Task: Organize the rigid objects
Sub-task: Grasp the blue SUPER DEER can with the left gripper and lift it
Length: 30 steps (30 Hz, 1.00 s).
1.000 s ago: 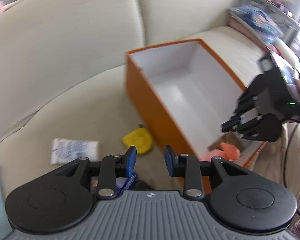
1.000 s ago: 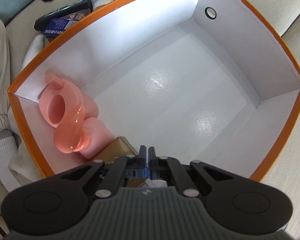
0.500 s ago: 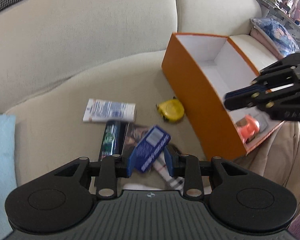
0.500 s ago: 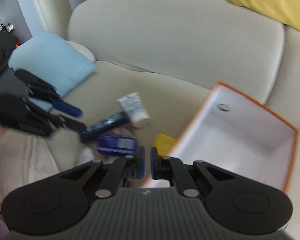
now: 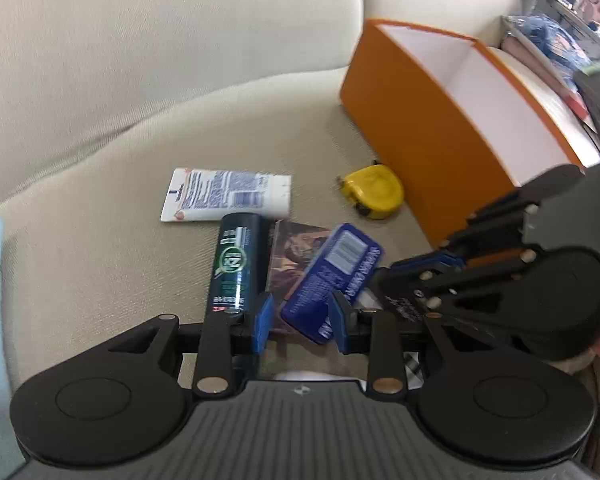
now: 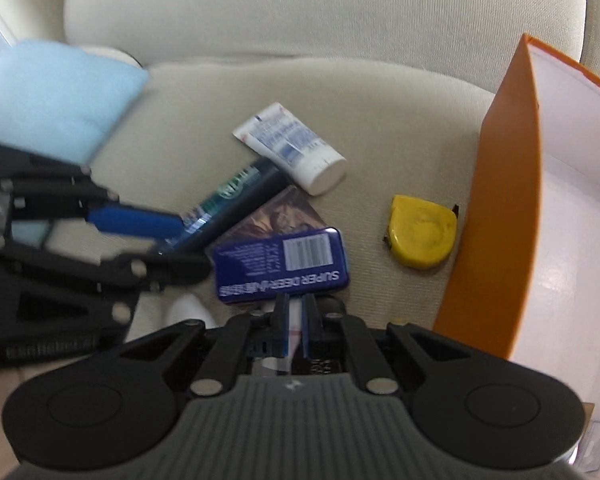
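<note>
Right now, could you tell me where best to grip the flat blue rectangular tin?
Grip the flat blue rectangular tin across its short width, on the two long edges, coming from above. It rests tilted on a card, leaving those edges exposed; the flat lid offers no hold.

My claw (image 5: 300, 318) wears blue pads. Before me: a blue tin (image 5: 332, 276) with a white barcode, a dark green can (image 5: 236, 260), a white tube (image 5: 224, 195), a yellow tape measure (image 5: 374, 192), an orange box (image 5: 428, 128), white inside.
</note>
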Each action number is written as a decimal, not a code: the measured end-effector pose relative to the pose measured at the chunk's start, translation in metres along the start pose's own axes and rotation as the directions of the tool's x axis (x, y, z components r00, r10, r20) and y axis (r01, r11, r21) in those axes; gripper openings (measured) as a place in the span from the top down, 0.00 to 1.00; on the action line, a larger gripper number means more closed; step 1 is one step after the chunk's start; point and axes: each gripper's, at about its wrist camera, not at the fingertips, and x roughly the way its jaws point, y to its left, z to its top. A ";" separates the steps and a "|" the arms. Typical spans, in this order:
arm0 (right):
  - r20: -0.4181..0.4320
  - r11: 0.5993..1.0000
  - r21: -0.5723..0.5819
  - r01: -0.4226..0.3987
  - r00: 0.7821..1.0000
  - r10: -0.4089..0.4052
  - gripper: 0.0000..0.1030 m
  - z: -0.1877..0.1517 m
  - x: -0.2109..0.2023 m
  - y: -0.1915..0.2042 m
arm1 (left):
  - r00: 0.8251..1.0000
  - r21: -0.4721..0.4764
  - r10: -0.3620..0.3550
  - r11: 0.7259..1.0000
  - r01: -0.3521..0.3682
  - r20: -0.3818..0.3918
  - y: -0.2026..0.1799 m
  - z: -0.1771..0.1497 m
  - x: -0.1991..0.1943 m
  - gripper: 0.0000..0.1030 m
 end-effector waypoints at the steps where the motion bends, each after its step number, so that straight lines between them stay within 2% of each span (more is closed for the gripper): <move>1: -0.009 1.000 -0.003 0.009 1.000 -0.009 0.92 0.001 0.004 -0.001 | 1.000 -0.003 -0.007 1.000 0.007 -0.008 0.003 0.001 0.005 0.64; 3: -0.029 1.000 0.001 0.014 0.999 -0.014 0.88 0.002 0.011 -0.004 | 0.999 -0.005 -0.024 1.000 0.023 -0.026 0.008 0.000 0.013 0.64; 5: -0.039 1.000 0.015 0.009 0.999 -0.009 0.77 0.004 0.017 -0.008 | 0.999 -0.012 -0.039 0.999 0.038 -0.038 0.012 -0.001 0.020 0.64; 9: -0.054 1.000 0.009 0.014 0.998 -0.014 0.77 0.008 0.027 -0.010 | 0.997 -0.010 -0.074 0.997 0.074 -0.034 0.014 -0.002 0.023 0.63; 14: -0.029 0.999 -0.037 -0.007 1.000 0.006 0.78 0.015 0.037 -0.006 | 0.999 0.000 -0.039 0.999 0.039 -0.034 0.020 0.001 0.023 0.64; 17: 0.004 0.999 -0.052 -0.007 1.000 0.007 0.78 0.021 0.039 -0.004 | 0.999 0.000 -0.013 1.000 0.013 -0.039 0.024 0.005 0.023 0.61; 22: 0.025 0.999 -0.012 -0.036 0.999 0.036 0.77 0.029 0.043 -0.010 | 1.000 0.024 -0.008 1.000 0.008 -0.021 0.021 0.007 0.014 0.60; 24: 0.018 0.998 0.010 -0.055 0.998 0.055 0.74 0.031 0.046 -0.012 | 1.000 0.027 0.006 1.000 -0.005 -0.020 0.021 0.006 0.011 0.60; 26: 0.020 0.997 0.012 -0.077 0.997 0.076 0.64 0.033 0.048 -0.012 | 1.000 0.023 0.020 1.000 -0.019 -0.022 0.023 0.004 0.009 0.60; 30: -0.003 0.996 0.036 -0.084 0.996 0.084 0.56 0.031 0.050 -0.015 | 0.999 0.015 0.033 0.999 -0.033 -0.024 0.024 0.003 0.011 0.59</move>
